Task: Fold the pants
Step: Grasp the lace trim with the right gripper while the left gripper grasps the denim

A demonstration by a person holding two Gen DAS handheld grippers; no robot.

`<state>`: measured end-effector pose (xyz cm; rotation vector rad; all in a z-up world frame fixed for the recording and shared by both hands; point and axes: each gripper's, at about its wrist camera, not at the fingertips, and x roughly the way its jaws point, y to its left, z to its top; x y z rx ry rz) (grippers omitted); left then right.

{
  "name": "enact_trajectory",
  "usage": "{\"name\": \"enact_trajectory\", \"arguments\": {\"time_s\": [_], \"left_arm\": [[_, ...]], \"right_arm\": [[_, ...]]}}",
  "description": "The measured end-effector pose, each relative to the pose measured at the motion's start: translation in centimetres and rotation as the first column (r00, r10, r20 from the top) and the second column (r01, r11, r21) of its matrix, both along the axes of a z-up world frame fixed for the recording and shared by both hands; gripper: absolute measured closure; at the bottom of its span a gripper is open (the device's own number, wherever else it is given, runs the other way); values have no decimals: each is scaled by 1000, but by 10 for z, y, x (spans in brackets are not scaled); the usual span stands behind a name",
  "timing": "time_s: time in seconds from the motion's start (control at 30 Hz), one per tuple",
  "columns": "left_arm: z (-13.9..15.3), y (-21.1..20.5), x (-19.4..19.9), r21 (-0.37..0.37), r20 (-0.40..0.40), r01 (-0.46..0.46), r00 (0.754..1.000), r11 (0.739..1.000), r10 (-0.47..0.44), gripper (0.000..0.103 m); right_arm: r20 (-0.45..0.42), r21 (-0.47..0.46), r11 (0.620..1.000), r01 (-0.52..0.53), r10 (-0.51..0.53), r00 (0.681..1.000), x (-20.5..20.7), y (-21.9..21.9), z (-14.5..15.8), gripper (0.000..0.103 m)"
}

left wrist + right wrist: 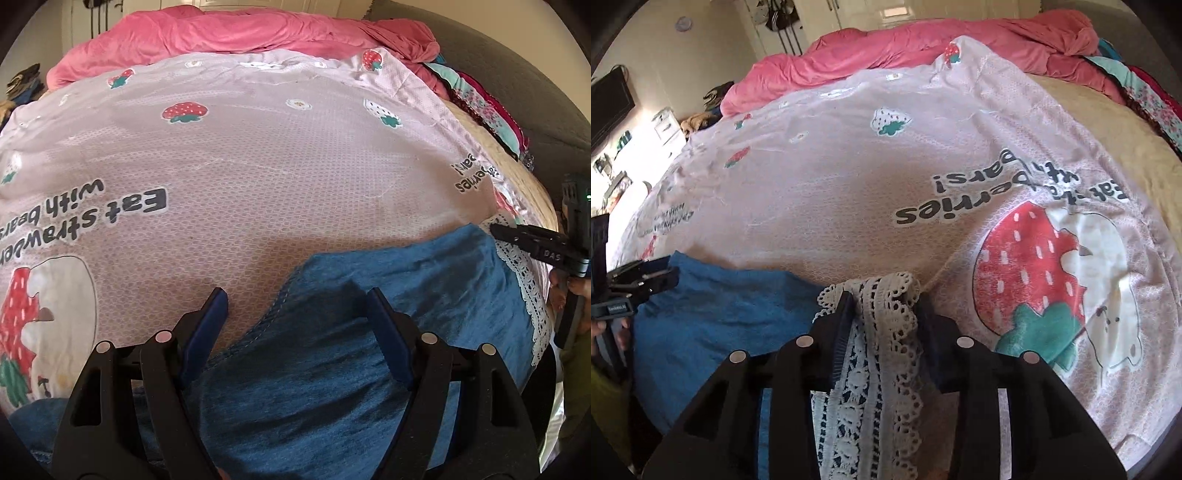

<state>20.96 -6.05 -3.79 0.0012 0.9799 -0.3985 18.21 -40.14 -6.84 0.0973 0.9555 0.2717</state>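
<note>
Blue pants (pixel 332 387) with a white lace hem (pixel 532 295) lie on the near edge of the bed. My left gripper (pixel 297 310) hangs open just over them, with the stitched edge of the pants between its fingers; one finger is over the sheet, the other over blue cloth. In the right wrist view, the lace hem (pixel 886 332) is bunched up between the fingers of my right gripper (pixel 884 302), which is shut on it. The blue pants (pixel 720 317) spread to the left, where the left gripper (pixel 646 280) shows. The right gripper (pixel 498 230) enters the left wrist view from the right edge.
A pale pink sheet (pixel 258 166) printed with strawberries and lettering covers the bed. A crumpled pink duvet (pixel 221 33) lies along the far side. Colourful folded clothes (pixel 487 107) are stacked at the far right on a beige cover (pixel 1108 122). Drawers and clutter (pixel 668 129) stand beyond the bed's left side.
</note>
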Motion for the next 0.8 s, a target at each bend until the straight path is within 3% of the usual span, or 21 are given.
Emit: {"name": "enact_trajectory", "arguments": {"time_s": [0.17, 0.27, 0.37, 0.47, 0.53, 0.6, 0.8], "left_arm": [[-5, -8, 4, 27, 6, -7, 1000, 1000, 7, 34], [-6, -14, 4, 35, 16, 9, 1000, 999, -10, 35], [-5, -15, 3, -1, 13, 4, 1000, 1000, -4, 50], [-8, -17, 2, -27, 14, -25, 1000, 999, 26, 63], [-7, -22, 0, -18, 29, -27, 999, 999, 27, 86], [-5, -22, -1, -15, 44, -33, 998, 999, 34, 96], [16, -14, -6, -39, 110, -47, 993, 998, 51, 100]], "right_arm": [[-23, 90, 995, 30, -28, 999, 7, -10, -9, 68], [-3, 68, 997, 22, -22, 1000, 6, -7, -9, 66], [0, 54, 998, 10, -10, 1000, 3, -3, -9, 65], [-1, 10, 1000, -19, 19, 1000, -1, 4, -6, 71], [21, -32, 999, -39, 40, 999, -6, 12, -2, 80], [52, -50, 997, -56, 58, 997, -14, 20, 3, 83], [157, -130, 988, -83, 103, 982, -33, 32, 26, 84]]}}
